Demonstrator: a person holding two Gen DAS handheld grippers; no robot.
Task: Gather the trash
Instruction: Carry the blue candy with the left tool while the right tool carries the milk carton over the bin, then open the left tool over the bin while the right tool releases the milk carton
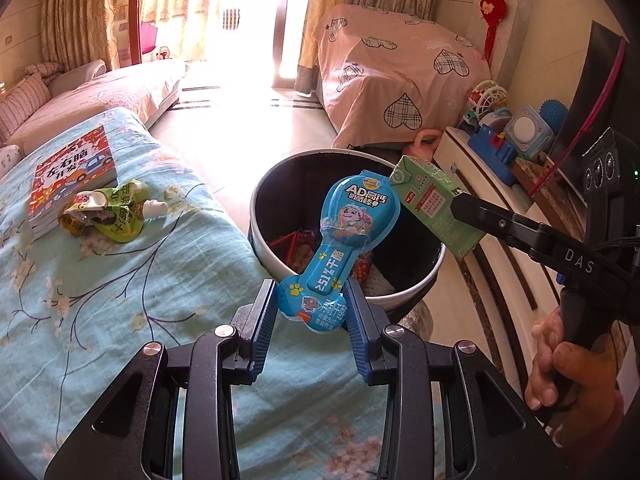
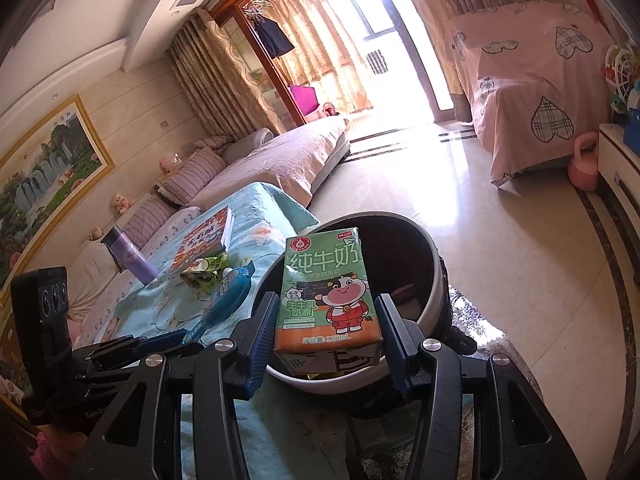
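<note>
**Left wrist view: two pieces of trash held over the bin**

Landmark: round black waste bin with a white outer wall [image 1: 400, 298], standing on the floor just beside the table covered in a light blue floral cloth [image 1: 120, 280]. Red and white wrappers already lie inside the bin.

Item 1. Blue bone-shaped plastic cheese-stick wrapper [image 1: 340, 240]. Pinched at its lower end by the left gripper [image 1: 312, 312], whose blue ribbed pads are closed on it; its upper end reaches over the bin's near rim. Judged very light, thin and floppy, with a slick film surface; the flat lower lobe is the sensible place to grip, as now.

Item 2. Small green and orange milk carton with a cartoon cow [image 2: 328, 300]. Clamped across its two side faces by the right gripper [image 2: 324, 332], upright, above the bin's opening. Judged light if empty, with stiff card walls that dent under a hard squeeze; the flat sides suit the pads.

Item 3. Crumpled green and yellow foil pouch with a white spout [image 1: 108, 212]. Lies on the cloth, well to the left of the bin and touching a red children's book [image 1: 74, 176]. Not yet collected. Judged light, crinkly and soft; the spout or a raised fold offers purchase.

A hand [image 1: 560, 360] on the right gripper's handle shows right of the bin.
</note>
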